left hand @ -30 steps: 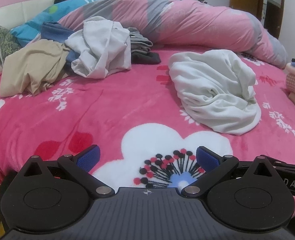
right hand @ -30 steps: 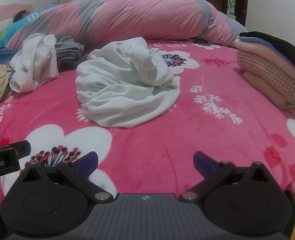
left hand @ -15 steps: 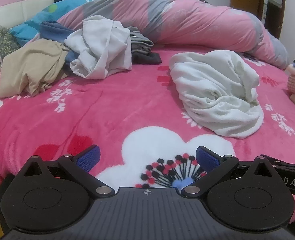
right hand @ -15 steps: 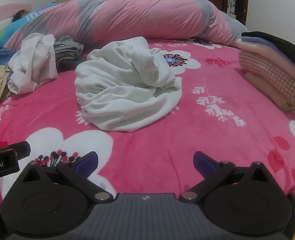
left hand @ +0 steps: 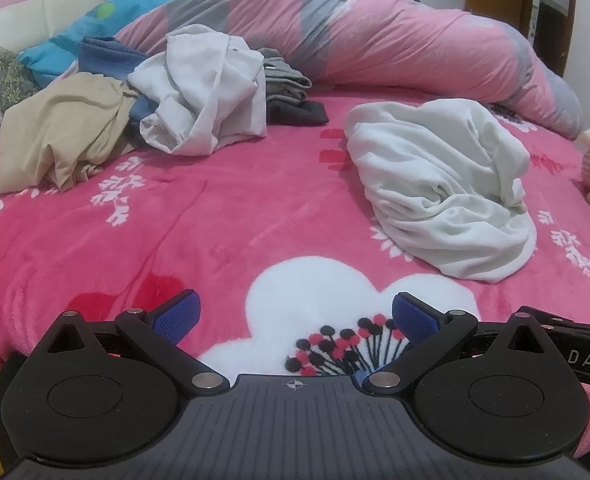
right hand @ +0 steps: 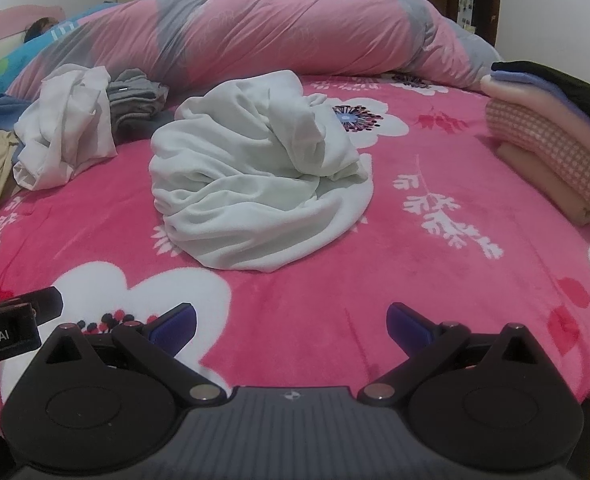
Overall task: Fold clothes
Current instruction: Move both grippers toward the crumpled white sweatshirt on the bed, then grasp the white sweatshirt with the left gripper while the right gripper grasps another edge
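The right claw (right hand: 289,320) hangs at the bed's near edge with its blue-padded fingers (right hand: 175,322) spread wide and nothing between them, above the pink flowered blanket (right hand: 395,280). A crumpled white garment (right hand: 255,184) lies heaped near the middle of the bed, well apart from the claw. A stack of folded clothes (right hand: 551,140) sits at the right edge, loose clothes (right hand: 67,128) lie toward the far left, and a rolled pink and grey quilt (right hand: 295,36) runs along the far edge.

Folded stack (right hand: 555,136) cut off right.

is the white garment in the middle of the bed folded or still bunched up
Bunched up: the white garment sits in a rumpled heap with loose twists, no flat layers or straight edges.
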{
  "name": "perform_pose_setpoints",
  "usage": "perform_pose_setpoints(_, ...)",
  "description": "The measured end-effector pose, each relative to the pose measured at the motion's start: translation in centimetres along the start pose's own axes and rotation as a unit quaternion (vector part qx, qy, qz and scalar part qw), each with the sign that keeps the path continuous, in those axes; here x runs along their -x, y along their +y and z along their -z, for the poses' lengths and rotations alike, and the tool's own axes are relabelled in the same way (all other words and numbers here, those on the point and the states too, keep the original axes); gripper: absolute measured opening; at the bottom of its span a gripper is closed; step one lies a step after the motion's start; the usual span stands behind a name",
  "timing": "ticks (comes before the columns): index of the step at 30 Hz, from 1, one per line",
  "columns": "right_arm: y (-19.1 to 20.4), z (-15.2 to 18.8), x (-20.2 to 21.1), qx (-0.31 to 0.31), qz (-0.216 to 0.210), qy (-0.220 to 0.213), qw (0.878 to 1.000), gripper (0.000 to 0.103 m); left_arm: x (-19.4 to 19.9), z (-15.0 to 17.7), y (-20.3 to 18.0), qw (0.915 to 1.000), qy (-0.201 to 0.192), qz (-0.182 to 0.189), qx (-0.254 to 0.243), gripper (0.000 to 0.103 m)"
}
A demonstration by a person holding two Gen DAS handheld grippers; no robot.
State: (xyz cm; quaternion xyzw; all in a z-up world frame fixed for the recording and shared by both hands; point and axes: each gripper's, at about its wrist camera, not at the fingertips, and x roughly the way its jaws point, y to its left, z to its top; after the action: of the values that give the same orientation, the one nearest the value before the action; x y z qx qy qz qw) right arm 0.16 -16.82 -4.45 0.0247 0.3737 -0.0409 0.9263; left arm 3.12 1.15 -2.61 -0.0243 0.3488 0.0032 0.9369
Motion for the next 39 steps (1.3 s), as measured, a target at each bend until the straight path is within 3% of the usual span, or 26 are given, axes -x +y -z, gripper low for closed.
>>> perform_pose_setpoints(14,-0.4,-1.2,-1.8,-0.008,-0.018,-0.003,1.0,0.103,-2.2,-1.3,-0.2,1.0,0.003,-0.002,0.004,0.103)
perform_pose_setpoints(19,-2.1,-1.4,-2.3,-0.01,-0.054,-0.044,0.998,0.103,-3.8,-2.4,-0.3,0.999,-0.005,0.04,0.018,0.103)
perform_pose_setpoints(24,-4.6,-3.1,-2.9,0.0,-0.047,-0.135,0.99,0.103,-5.7,-4.5,-1.3,0.9961,-0.034,0.079,0.021,0.103)
perform_pose_setpoints(28,-6.3,-6.9,-4.2,-0.003,-0.051,-0.173,0.984,0.103,-7.7,-6.4,-3.3,0.9937,-0.067,0.089,-0.011,0.103)
perform_pose_setpoints(32,-7.1,-10.5,-6.2,-0.022,-0.097,-0.18,0.979,0.103,-9.8,-7.8,-5.1,0.9902,-0.089,0.098,-0.045,0.103)
perform_pose_setpoints(36,-6.2,-12.6,-8.7,-0.013,-0.138,-0.177,0.974,0.102,-12.2,-8.3,-6.8,0.9884,-0.079,0.111,-0.068,0.095)
perform_pose_setpoints(39,-5.2,-13.3,-10.6,-0.002,-0.166,-0.164,0.972,0.096,-13.5,-8.0,-7.6,0.9885,-0.065,0.117,-0.07,0.08)
